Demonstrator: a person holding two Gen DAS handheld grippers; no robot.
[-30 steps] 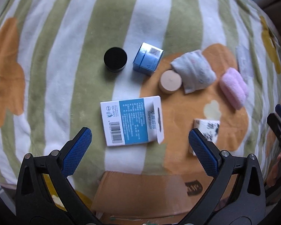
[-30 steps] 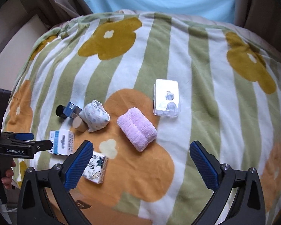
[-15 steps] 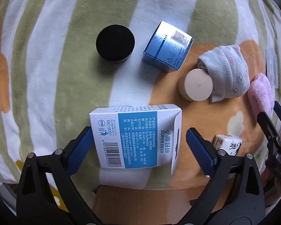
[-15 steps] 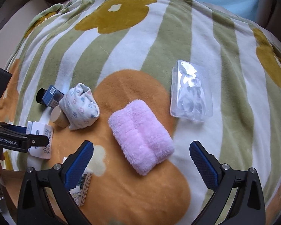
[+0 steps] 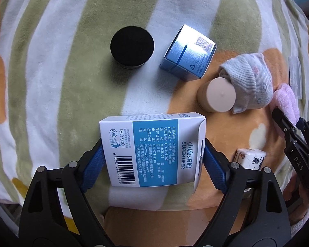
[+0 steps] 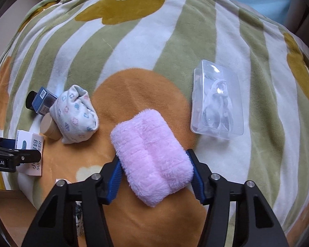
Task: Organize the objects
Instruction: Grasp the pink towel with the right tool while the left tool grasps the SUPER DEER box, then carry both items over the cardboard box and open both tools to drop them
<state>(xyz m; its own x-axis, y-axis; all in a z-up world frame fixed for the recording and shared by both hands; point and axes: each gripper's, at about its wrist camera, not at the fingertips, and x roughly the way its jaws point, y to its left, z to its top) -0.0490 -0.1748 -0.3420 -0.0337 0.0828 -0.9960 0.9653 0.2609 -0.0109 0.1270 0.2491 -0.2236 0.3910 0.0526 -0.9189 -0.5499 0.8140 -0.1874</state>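
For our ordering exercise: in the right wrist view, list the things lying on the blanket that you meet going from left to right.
Blue box → floral sock → pink towel → clear case.

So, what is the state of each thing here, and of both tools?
Left tool: fingers against the white and blue box, box flat on blanket.
Right tool: fingers against the pink towel, towel folded.
Clear plastic case: closed, lying flat.
Beige jar: lid on.
Floral sock: rolled up.
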